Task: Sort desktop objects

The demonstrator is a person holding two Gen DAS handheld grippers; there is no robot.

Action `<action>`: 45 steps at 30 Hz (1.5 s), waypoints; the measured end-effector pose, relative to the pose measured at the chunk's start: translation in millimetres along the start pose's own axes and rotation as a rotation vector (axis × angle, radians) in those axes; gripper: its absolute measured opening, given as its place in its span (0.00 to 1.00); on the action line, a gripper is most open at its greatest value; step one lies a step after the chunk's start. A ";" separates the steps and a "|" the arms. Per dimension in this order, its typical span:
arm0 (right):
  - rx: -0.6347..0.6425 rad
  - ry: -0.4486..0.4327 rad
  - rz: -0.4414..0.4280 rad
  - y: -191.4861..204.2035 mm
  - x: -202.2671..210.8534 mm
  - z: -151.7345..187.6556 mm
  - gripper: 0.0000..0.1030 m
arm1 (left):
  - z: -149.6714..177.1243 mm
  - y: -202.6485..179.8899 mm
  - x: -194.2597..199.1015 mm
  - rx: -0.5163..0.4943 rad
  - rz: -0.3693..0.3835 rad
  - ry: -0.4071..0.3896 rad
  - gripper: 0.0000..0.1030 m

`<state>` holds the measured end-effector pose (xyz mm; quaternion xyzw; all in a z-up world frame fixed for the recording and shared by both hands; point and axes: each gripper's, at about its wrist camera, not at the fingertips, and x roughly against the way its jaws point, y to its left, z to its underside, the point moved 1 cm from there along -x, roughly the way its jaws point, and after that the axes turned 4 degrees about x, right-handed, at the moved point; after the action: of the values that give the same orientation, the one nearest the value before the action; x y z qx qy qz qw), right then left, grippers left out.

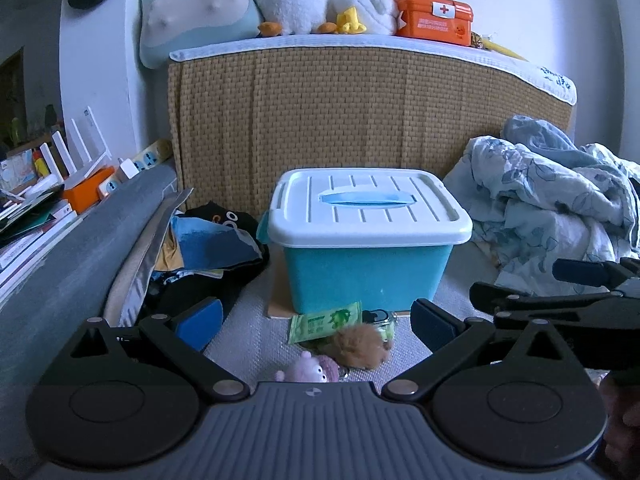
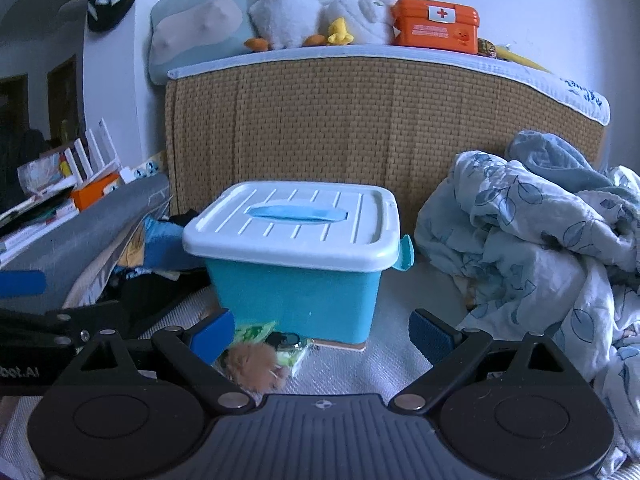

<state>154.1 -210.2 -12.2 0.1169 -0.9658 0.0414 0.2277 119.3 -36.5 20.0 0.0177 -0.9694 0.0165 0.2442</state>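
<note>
A turquoise storage box with a closed white lid stands on the pale mat. In front of it lie a green packet, a brown fluffy toy, a small dark lighter-like object and a pink plush toy. My left gripper is open just above these small items, holding nothing. My right gripper is open in front of the box, the small items by its left finger. The right gripper's fingers show at the right of the left wrist view.
A woven headboard rises behind the box, topped with plush ducks and an orange first-aid case. A crumpled floral blanket fills the right. Dark clothes and a grey ledge with books lie left.
</note>
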 end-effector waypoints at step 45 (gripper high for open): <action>-0.010 0.011 0.054 8.9 54.8 20.2 0.94 | 19.5 -0.6 33.5 0.016 -0.021 0.041 1.00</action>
<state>95.6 -215.6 -5.9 0.0895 -0.9675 0.0431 0.2327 80.7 -38.7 18.8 0.0294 -0.9639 0.0221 0.2638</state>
